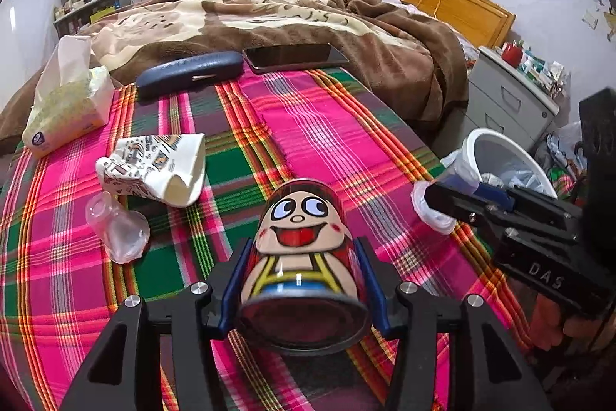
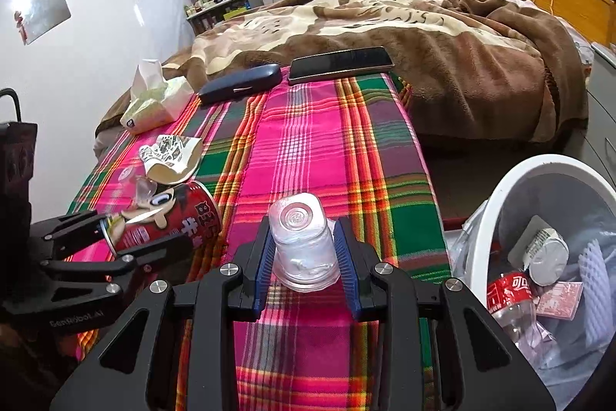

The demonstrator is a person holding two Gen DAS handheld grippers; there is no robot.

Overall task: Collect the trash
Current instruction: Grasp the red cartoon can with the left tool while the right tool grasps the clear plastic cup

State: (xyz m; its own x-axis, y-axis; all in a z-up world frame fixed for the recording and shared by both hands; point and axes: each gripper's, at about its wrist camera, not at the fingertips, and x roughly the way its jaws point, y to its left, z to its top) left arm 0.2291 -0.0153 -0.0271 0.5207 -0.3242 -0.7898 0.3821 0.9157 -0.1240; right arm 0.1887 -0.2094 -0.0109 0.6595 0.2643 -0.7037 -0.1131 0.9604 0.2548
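right claw [image 2: 304, 249] gripping clear cup [image 2: 302, 243], bin [image 2: 512, 187] beside

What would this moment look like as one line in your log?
left gripper: holds cartoon can | right gripper: holds clear cup | bin: at right, partly filled

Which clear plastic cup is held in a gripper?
The clear cup between the right gripper pads; the other clear cup lies loose beside the crushed paper cup.
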